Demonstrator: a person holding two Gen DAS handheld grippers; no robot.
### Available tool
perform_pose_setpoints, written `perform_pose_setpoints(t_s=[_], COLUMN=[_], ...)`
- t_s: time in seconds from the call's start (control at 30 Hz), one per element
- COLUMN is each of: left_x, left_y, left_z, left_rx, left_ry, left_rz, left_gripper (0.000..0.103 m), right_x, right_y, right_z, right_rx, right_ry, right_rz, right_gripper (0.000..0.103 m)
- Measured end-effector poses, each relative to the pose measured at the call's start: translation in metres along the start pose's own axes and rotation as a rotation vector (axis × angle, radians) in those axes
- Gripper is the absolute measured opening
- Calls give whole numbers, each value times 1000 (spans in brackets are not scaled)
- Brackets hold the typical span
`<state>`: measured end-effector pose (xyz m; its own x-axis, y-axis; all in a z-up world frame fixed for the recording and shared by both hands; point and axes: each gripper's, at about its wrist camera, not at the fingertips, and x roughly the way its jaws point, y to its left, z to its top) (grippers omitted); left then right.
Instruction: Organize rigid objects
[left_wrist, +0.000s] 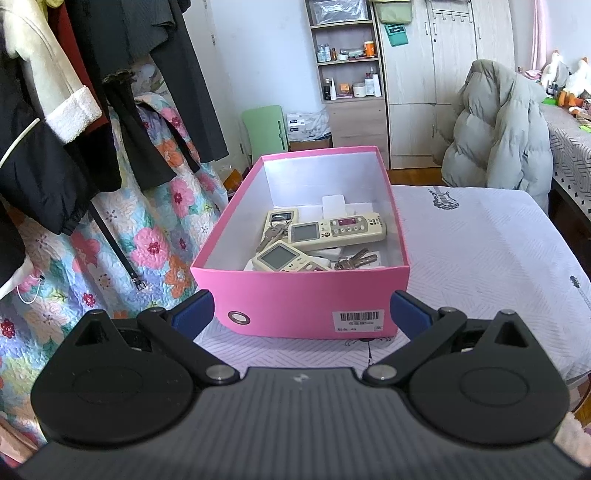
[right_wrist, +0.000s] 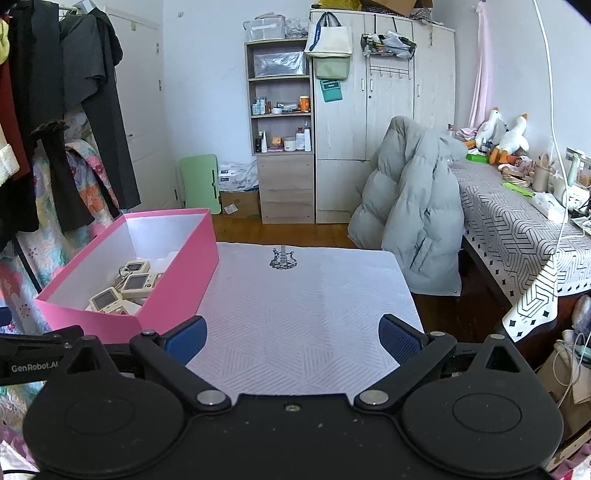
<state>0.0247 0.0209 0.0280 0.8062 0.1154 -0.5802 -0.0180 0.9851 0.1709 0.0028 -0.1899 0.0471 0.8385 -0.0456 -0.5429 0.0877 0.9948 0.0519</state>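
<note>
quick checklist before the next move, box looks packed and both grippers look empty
1. Left gripper open, nothing held: ok.
2. Right gripper open, nothing held: ok.
3. Remotes and keys inside the pink box: ok.
4. Box fully on the table, not overhanging: cannot tell, its far end sits near the edge.
5. No loose item left on the cloth: ok in both views.
6. Box lid available: cannot tell, none in view.
</note>
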Motion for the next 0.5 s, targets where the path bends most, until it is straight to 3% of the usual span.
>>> perform_pose_setpoints(t_s=[0.5], left_x=[-3], left_y=[1], left_z=[-1], left_rx=[10], left_ry=[-3], left_rz=[5], left_gripper=[103], right_x=[0], right_y=[4], right_z=[0], right_rx=[-13], right_ry=[2], right_rz=[0], right_gripper=[101])
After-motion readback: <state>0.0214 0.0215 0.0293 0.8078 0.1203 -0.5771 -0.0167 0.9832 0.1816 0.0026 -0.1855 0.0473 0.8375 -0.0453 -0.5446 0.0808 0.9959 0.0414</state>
